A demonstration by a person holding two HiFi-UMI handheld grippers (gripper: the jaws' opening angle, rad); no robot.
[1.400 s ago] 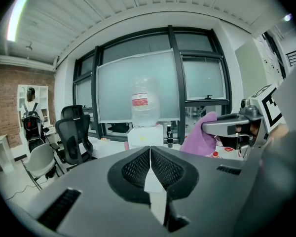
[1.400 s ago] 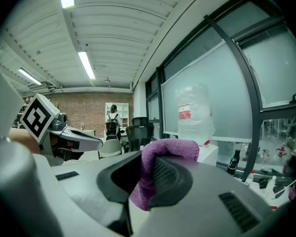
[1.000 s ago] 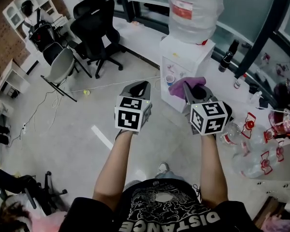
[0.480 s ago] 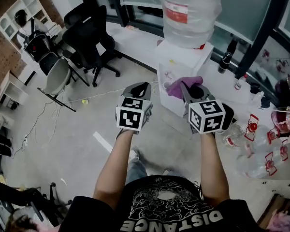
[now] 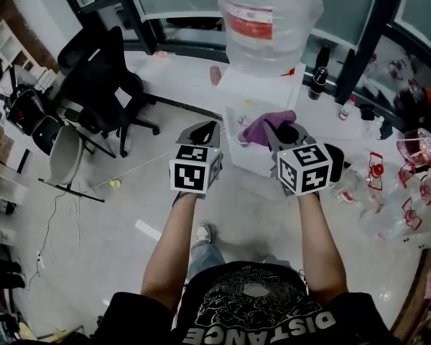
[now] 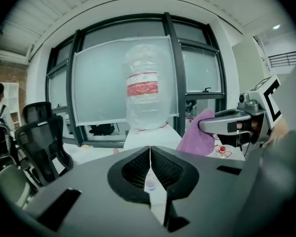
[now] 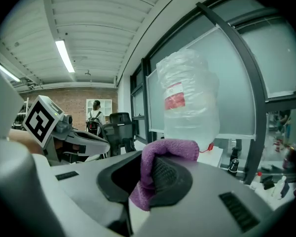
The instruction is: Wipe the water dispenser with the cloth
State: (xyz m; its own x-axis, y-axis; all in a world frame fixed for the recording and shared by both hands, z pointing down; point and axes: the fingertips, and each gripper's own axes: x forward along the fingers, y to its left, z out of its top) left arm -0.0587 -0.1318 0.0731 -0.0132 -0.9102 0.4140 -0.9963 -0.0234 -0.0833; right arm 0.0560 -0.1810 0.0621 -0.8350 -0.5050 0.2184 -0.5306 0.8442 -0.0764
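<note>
I hold a gripper in each hand, out in front of me, side by side and a little apart. My right gripper (image 5: 279, 131) (image 7: 149, 168) has its two jaws shut tight on the soft purple cloth (image 5: 264, 127) (image 7: 160, 153). The cloth is folded over the tip of one jaw, and a flap of it hangs down between the two. In the left gripper view I can see the cloth (image 6: 199, 138) sticking out past the right gripper's tip.

My left gripper (image 5: 205, 130) (image 6: 149, 153) has nothing in it. Its jaws are pressed together, with only a thin line of light between them.

The white box-shaped water dispenser (image 5: 235, 111) (image 6: 152, 137) stands on the grey floor (image 5: 115, 214), right ahead of both grippers. On top of it sits a big clear plastic water bottle (image 5: 270, 19) (image 6: 146, 90) (image 7: 188, 97) with a red label. The cloth is near the front of the dispenser, up by its top. I cannot tell if the cloth touches it.

Black office chairs (image 5: 99, 85) stand well off to my left. A few small bottles (image 5: 317, 81) stand on the white ledge by the window, to the right of the dispenser.
</note>
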